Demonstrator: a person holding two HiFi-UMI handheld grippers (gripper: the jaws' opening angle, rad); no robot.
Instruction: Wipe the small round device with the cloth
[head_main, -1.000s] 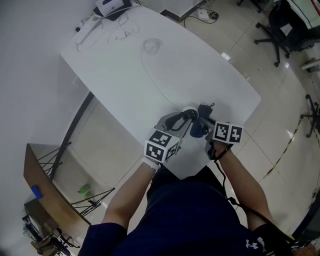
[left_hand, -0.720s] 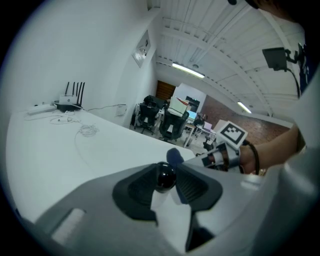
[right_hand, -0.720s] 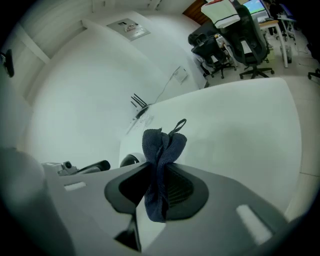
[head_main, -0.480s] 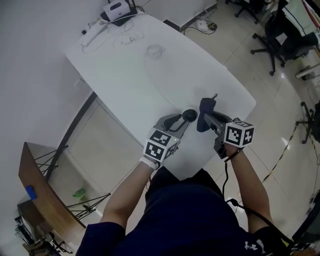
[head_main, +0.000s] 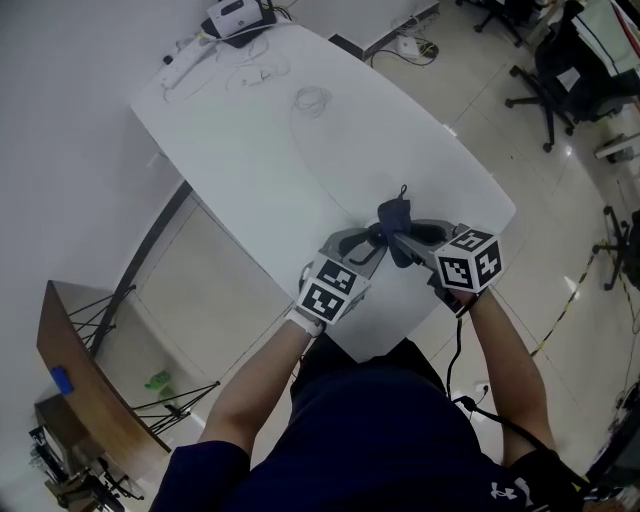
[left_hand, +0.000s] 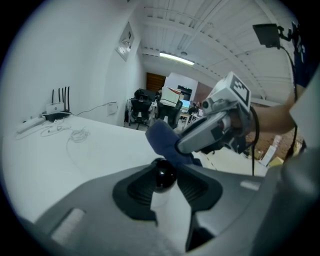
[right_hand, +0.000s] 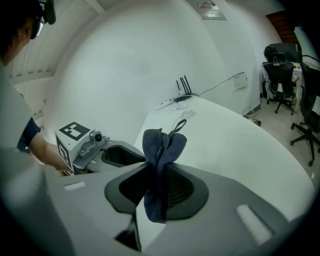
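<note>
A small black round device (left_hand: 164, 175) sits pinched between the jaws of my left gripper (left_hand: 165, 184), held above the near end of the white table (head_main: 260, 150). My right gripper (right_hand: 159, 187) is shut on a bunched dark blue cloth (right_hand: 160, 150), which sticks up past its fingertips. In the head view the cloth (head_main: 395, 225) lies over the tip of the left gripper (head_main: 370, 238) and hides the device. The left gripper view shows the cloth (left_hand: 162, 141) just above and behind the device, with the right gripper (left_hand: 210, 131) reaching in from the right.
A coiled thin cable (head_main: 312, 98) lies on the far half of the table. A router and power strip (head_main: 232, 15) sit at its far end. Office chairs (head_main: 570, 60) stand on the tiled floor to the right. The table's near corner is right below both grippers.
The right gripper has risen and rolled, bringing the cloth from beside the device onto it, so the device no longer shows in the head view. The left gripper stayed nearly in place.
</note>
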